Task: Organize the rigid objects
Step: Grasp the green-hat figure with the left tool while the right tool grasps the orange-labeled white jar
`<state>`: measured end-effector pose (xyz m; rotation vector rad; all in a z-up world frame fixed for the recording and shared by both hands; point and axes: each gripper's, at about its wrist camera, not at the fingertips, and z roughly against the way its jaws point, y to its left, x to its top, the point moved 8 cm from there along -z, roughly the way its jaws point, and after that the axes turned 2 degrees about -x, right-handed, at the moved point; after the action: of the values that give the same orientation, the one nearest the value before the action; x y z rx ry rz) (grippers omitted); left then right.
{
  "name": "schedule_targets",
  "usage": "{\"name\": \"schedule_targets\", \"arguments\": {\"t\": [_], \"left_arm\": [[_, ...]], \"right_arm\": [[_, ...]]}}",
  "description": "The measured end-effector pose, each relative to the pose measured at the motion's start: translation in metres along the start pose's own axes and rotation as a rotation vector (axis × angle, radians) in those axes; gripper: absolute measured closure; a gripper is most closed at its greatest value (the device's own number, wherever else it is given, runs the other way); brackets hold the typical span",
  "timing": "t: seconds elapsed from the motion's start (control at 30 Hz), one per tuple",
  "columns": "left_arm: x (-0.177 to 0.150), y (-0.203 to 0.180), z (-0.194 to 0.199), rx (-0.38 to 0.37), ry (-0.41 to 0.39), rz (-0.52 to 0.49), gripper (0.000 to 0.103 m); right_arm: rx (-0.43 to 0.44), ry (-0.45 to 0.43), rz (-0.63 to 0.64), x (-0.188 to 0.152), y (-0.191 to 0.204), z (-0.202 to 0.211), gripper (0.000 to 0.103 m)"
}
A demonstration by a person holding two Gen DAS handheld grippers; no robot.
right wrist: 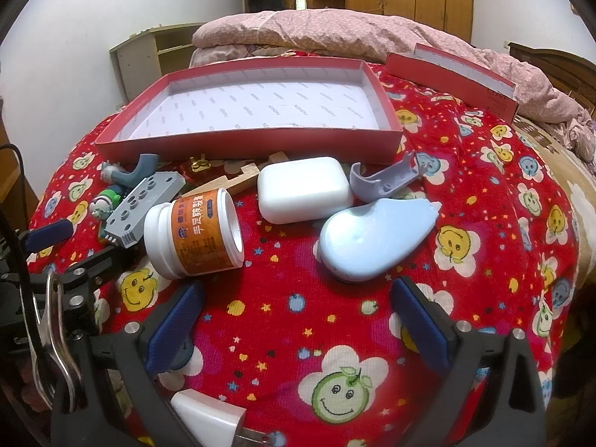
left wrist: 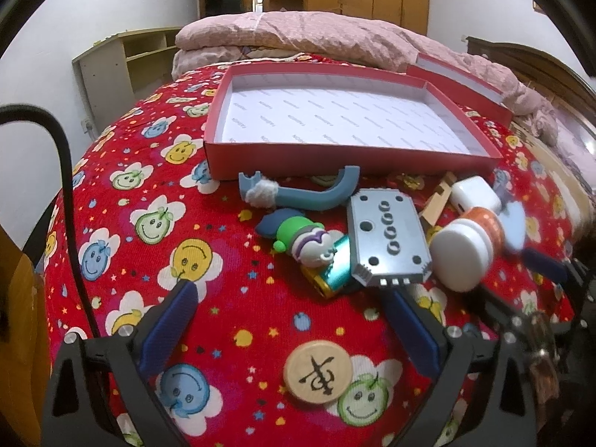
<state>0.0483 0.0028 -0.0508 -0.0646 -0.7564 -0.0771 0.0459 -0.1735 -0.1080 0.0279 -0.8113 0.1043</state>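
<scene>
A shallow red box (left wrist: pixel 350 160) (right wrist: pixel 260 141) with a white lining lies empty on the bed. In front of it lie small items: a grey perforated block (left wrist: pixel 387 238) (right wrist: pixel 143 208), a green-hatted figurine (left wrist: pixel 305 240) (right wrist: pixel 106 201), a curved blue-grey handle (left wrist: pixel 301 193), a white jar with an orange label (right wrist: pixel 193 234) (left wrist: pixel 465 249), a white case (right wrist: pixel 303 190), a pale blue dispenser (right wrist: pixel 376 238) and a grey clip (right wrist: pixel 387 180). A wooden chess disc (left wrist: pixel 317 376) lies between my left gripper's (left wrist: pixel 288 294) open jaws. My right gripper (right wrist: pixel 296 296) is open and empty, just short of the jar and dispenser.
The red box lid (left wrist: pixel 462 82) (right wrist: pixel 454 74) leans against a pink quilt (left wrist: pixel 316 33) behind the box. A white plug (right wrist: pixel 208 419) lies under the right gripper. A wooden piece (right wrist: pixel 238 182) and a teal-gold item (left wrist: pixel 335 272) lie among the clutter. A black cable (left wrist: pixel 67 186) hangs at left.
</scene>
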Motion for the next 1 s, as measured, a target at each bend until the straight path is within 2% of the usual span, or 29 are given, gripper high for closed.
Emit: {"name": "schedule_targets", "arguments": {"t": [0.2,0.53,0.8,1.0], "left_arm": [[0.0,0.005,0.021,-0.016,-0.035,-0.028,0.002],[0.002,0.013,0.035,-0.035,-0.044,-0.038,0.004],[0.001,0.024,0.035,-0.017,-0.04,-0.016,0.005],[-0.001,0.029,0.036,-0.012,-0.04,-0.003,0.005]], "right_arm": [[0.025,0.0,-0.026,0.001,-0.004,0.006,0.004],[0.075,-0.001,-0.056,0.005,-0.012,0.025,0.007],[0.109,-0.02,0.011,0.006,0.005,0.035,0.013],[0.128,-0.019,0.062,0.011,0.021,0.034,0.014]]}}
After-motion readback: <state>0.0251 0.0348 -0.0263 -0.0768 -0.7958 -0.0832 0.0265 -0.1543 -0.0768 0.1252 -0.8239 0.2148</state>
